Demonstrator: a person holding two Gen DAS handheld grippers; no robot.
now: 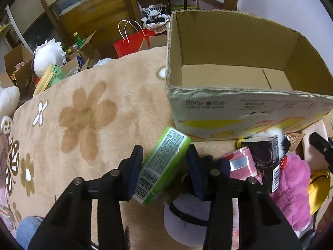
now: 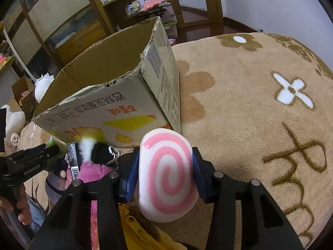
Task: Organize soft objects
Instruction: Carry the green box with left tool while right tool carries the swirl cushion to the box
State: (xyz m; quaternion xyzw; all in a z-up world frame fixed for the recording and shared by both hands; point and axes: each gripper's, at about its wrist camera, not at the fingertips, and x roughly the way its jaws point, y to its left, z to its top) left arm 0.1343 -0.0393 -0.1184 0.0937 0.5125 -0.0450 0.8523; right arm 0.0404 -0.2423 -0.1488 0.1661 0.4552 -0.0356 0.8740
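Note:
My left gripper (image 1: 164, 156) is shut on a green labelled pack (image 1: 161, 166), held just above the rug, close to the front of an open, empty cardboard box (image 1: 239, 112). My right gripper (image 2: 165, 162) is shut on a white squishy toy with a pink spiral (image 2: 167, 175), held over the rug right of the box (image 2: 116, 114). A pink fluffy toy (image 1: 291, 189) lies in a pile to the right of the left gripper; it also shows in the right wrist view (image 2: 93, 171).
The pile holds a dark carton (image 1: 266, 158), a pink packet (image 1: 243, 162), a lilac cap (image 1: 185, 216) and a yellow item (image 1: 318, 187). A beige flowered rug (image 1: 89, 112) covers the surface. A red bag (image 1: 133, 41), a white plush (image 1: 47, 56) and boxes stand behind.

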